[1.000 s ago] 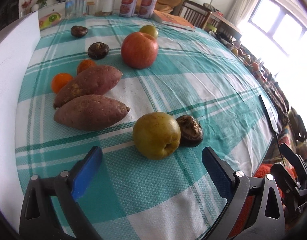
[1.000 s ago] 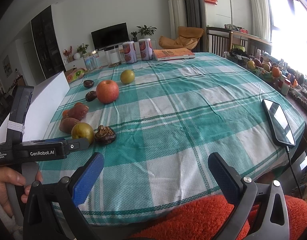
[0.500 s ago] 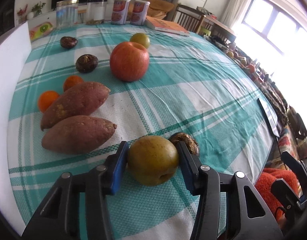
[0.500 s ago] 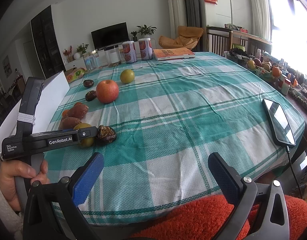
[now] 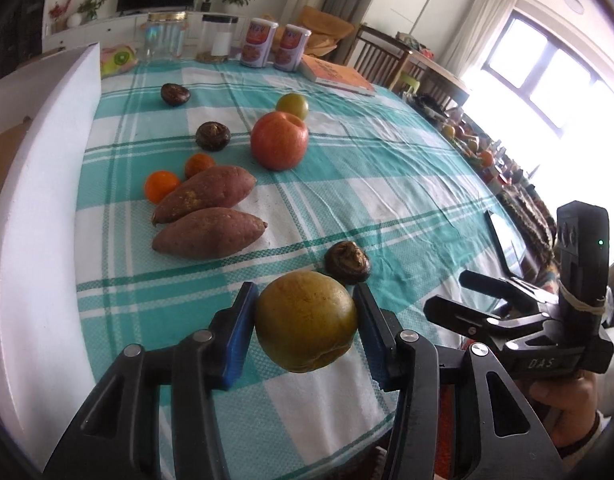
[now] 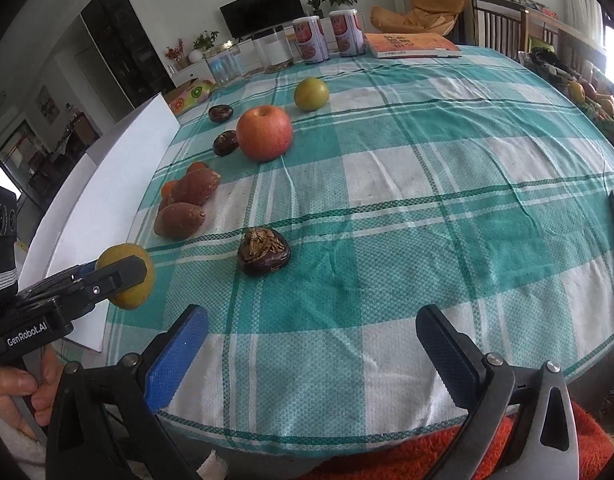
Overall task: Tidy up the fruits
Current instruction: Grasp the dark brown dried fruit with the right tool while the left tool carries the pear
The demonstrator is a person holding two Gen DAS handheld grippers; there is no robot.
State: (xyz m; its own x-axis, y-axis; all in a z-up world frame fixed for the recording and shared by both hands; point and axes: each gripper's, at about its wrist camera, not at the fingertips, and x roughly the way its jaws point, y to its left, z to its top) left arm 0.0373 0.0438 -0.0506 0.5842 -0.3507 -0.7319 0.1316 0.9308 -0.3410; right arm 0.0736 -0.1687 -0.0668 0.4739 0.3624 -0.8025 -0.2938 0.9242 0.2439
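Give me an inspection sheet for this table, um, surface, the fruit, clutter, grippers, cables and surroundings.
Surface: table under a teal and white checked cloth, wrinkled.
Job's things: yellow-brown pear clamped in the left gripper, clear of the cloth; red apple, small green fruit and two oranges on the cloth.
Clutter: two sweet potatoes, three mushrooms, jars, cans, a book, a phone, white foam board.
Grippers: the left's jaws have just closed on the pear; right gripper open, empty.
Cables: nothing seen.
Surroundings: TV, plants, chairs, bright window.
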